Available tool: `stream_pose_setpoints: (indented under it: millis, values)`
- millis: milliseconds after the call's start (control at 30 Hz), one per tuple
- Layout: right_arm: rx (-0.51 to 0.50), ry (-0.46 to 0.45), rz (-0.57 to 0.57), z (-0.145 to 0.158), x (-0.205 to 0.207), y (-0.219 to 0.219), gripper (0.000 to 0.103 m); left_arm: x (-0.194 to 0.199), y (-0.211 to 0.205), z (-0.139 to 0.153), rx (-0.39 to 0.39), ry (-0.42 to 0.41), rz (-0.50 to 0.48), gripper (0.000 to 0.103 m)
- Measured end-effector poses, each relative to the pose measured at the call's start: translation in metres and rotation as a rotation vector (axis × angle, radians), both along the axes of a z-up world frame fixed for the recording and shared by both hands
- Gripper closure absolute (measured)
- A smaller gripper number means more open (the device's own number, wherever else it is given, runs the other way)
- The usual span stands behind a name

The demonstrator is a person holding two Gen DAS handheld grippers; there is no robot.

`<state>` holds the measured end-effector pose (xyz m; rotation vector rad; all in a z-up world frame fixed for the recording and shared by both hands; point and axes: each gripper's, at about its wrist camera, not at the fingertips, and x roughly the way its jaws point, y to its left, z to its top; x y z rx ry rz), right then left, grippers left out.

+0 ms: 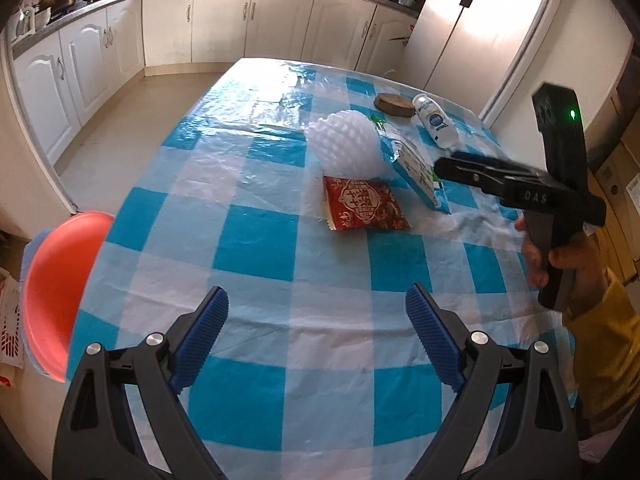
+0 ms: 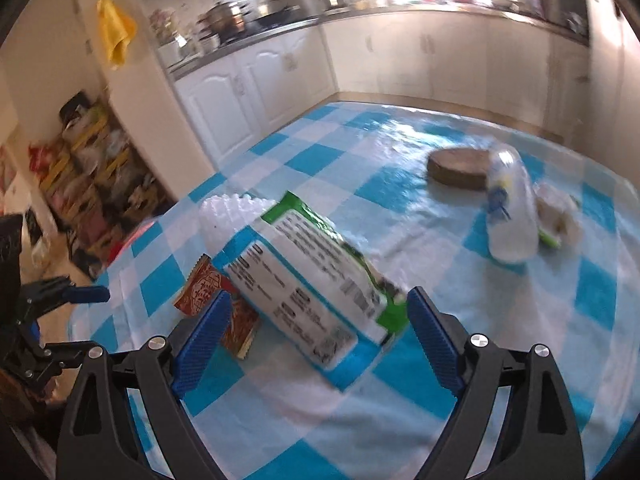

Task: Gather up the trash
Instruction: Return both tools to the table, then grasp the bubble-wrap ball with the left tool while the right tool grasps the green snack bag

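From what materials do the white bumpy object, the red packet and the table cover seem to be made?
White bumpy object: probably foam netting, matte, with a soft knobbly surface. Red packet: likely printed plastic film, with a serrated sealed edge. Table cover: thin plastic sheet, glossy, with wrinkles and window glare.

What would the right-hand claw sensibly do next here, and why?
Probably ease forward and close on the green-and-white packet: the right gripper is open, the packet's near end lies between its fingers, nothing is held yet, and the left gripper hangs open farther back.
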<state>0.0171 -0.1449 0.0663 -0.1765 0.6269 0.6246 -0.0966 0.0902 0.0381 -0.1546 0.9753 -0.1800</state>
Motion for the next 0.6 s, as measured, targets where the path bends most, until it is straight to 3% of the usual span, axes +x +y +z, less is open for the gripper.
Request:
stream_pose_setpoints:
  millis: [367, 600]
  values:
    - [-0.154, -0.017, 0.148, -0.001, 0.024, 0.029, 0.015, 0.019, -0.008, -0.008, -0.003, -0.001, -0.009, 0.012]
    - [-0.183, 0.007, 0.197, -0.013, 0.028, 0.033, 0.013, 0.027, -0.005, -0.012, -0.015, 0.001, 0.004, 0.012]
